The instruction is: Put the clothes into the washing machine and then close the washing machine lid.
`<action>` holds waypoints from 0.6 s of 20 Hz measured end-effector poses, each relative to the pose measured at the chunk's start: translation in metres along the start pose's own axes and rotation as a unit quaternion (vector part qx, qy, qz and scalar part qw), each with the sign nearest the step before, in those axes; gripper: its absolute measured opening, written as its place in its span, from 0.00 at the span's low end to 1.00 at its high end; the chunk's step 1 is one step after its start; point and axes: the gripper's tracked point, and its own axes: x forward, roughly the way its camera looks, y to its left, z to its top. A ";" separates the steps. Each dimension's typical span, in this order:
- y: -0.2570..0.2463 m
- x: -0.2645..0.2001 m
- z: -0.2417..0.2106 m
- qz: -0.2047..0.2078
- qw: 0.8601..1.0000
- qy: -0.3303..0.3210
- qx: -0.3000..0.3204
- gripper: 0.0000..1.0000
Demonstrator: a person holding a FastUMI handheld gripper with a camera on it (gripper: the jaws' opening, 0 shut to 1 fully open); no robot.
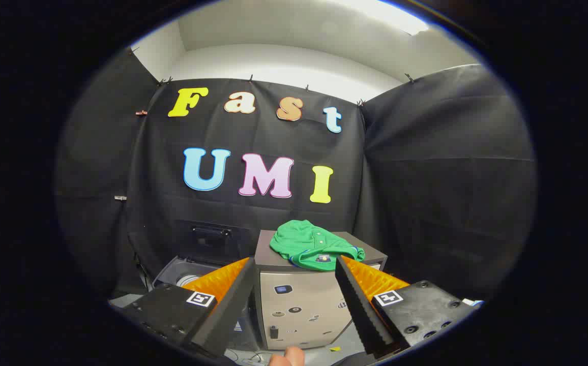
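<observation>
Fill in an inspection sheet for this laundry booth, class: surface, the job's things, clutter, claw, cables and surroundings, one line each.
Surface: grey cabinet, top partly covered by the garment.
Job's things: green shirt lies crumpled on the cabinet top, beyond the fingertips; washing machine stands beside the cabinet with its lid raised.
Clutter: small stickers on the cabinet front; a yellow scrap on the floor below it.
Claw: claw open, fingers apart with nothing between them, pointed toward the shirt; a fingertip of the person shows below.
Cables: a thin cord beside the machine, hard to make out.
Surroundings: black cloth booth walls, white wall and ceiling light above.
</observation>
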 end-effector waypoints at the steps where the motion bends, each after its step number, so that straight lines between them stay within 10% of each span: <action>1: 0.003 0.000 0.001 0.004 1.000 -0.002 -0.002 0.97; 12: 0.013 -0.002 -0.004 0.004 1.000 0.000 0.017 0.97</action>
